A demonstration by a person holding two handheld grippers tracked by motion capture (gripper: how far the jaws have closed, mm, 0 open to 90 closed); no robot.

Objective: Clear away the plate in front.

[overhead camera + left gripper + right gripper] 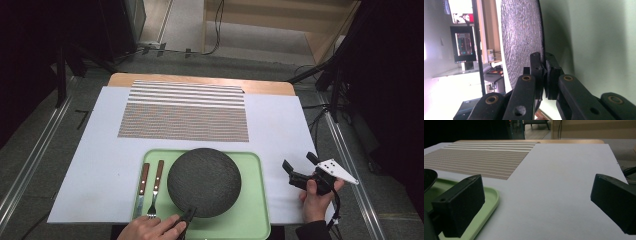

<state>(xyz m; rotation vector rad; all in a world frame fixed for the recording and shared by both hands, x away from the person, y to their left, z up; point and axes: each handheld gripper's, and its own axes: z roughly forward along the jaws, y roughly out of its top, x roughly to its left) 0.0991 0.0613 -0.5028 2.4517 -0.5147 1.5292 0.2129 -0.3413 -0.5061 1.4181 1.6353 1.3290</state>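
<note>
While the left gripper (188, 215) pinches the dark plate's (204, 181) near rim, the right gripper (300, 167) hangs spread—well apart.

Wooden table (200, 80), its top mostly covered by a white sheet (280, 130). On the sheet's far half lies a striped mat (185, 112), flat and square to the edges. At the near edge sits a pale green tray (252, 210), just short of the mat. Bare sheet to the tray's right.

On the tray (252, 200), a knife (142, 189) and fork (156, 187) lie left of the plate (204, 182); behind lies a mat (185, 111).
</note>
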